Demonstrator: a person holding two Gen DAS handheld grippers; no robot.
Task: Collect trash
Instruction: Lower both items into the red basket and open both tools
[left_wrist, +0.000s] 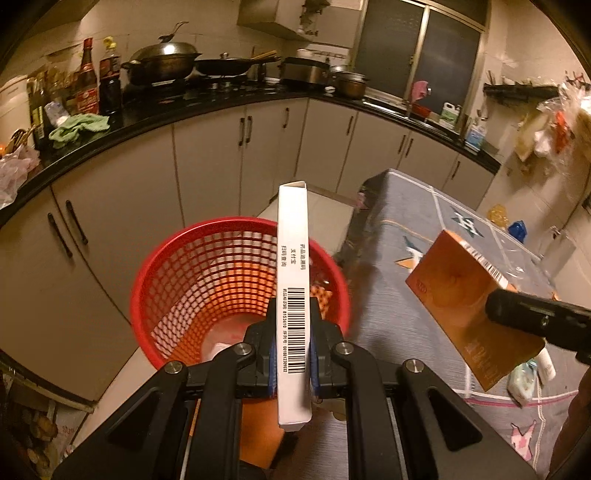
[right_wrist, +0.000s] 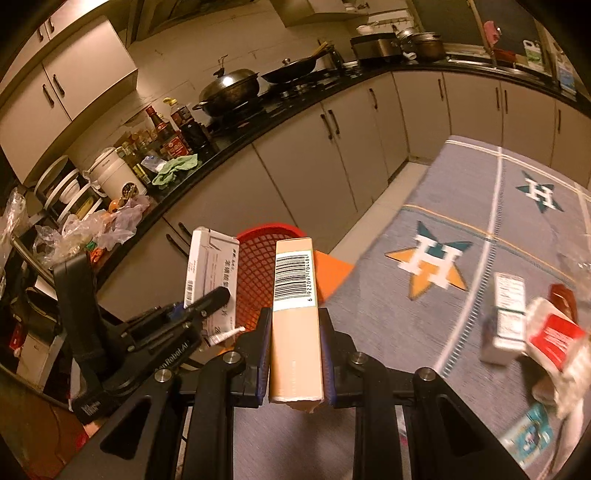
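Observation:
My left gripper (left_wrist: 293, 347) is shut on a long white box (left_wrist: 292, 280) with a barcode, held edge-up over the red mesh trash basket (left_wrist: 184, 254) on the floor. My right gripper (right_wrist: 295, 332) is shut on a tan box (right_wrist: 294, 314) with a barcode. The same box looks orange-brown in the left wrist view (left_wrist: 461, 295), above the table edge to the right of the basket. In the right wrist view the left gripper (right_wrist: 216, 299) and its white box (right_wrist: 210, 269) hang left of the basket (right_wrist: 258, 269).
A table under a grey cloth (right_wrist: 461, 229) with star logos holds more trash at the right: a small white carton (right_wrist: 506, 317), a red-and-white packet (right_wrist: 554, 339) and a teal wrapper (right_wrist: 528, 435). Kitchen cabinets (left_wrist: 207, 162) and a dark cluttered counter (left_wrist: 155, 107) stand behind.

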